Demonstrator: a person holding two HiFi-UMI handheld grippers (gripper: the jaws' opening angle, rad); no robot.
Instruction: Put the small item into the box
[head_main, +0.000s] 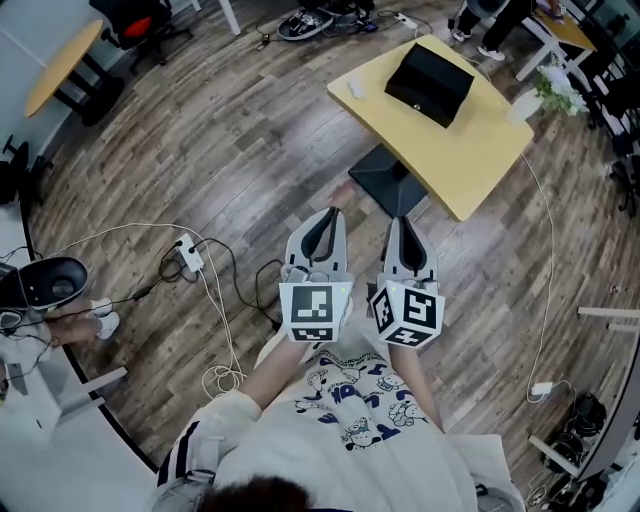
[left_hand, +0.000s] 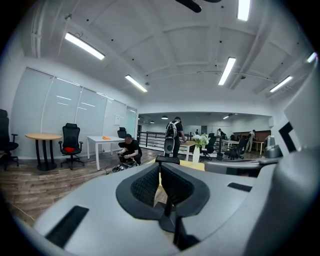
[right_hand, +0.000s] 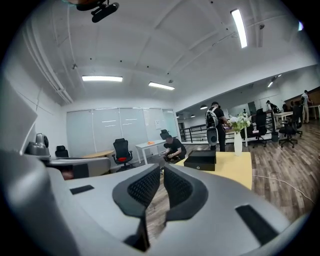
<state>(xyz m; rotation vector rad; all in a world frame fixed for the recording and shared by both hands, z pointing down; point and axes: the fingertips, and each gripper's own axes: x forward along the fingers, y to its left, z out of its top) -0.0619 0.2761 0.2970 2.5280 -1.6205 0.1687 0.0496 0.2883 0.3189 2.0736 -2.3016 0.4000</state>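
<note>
A black box (head_main: 430, 82) lies on the yellow table (head_main: 470, 160) ahead of me, and a small white item (head_main: 356, 88) rests on the table to the box's left. I hold both grippers side by side over the wood floor, short of the table. My left gripper (head_main: 322, 228) is shut and holds nothing, and my right gripper (head_main: 405, 235) is shut and holds nothing. In the right gripper view the box (right_hand: 200, 160) sits on the table (right_hand: 235, 167) beyond the closed gripper (right_hand: 162, 172). In the left gripper view the box (left_hand: 167, 159) shows just above the closed gripper (left_hand: 160, 172).
A white vase with flowers (head_main: 540, 92) stands at the table's far right corner. The table's dark base (head_main: 395, 180) lies right in front of the grippers. A power strip and cables (head_main: 190, 255) trail over the floor at left. People (left_hand: 129, 150) and office chairs are far off.
</note>
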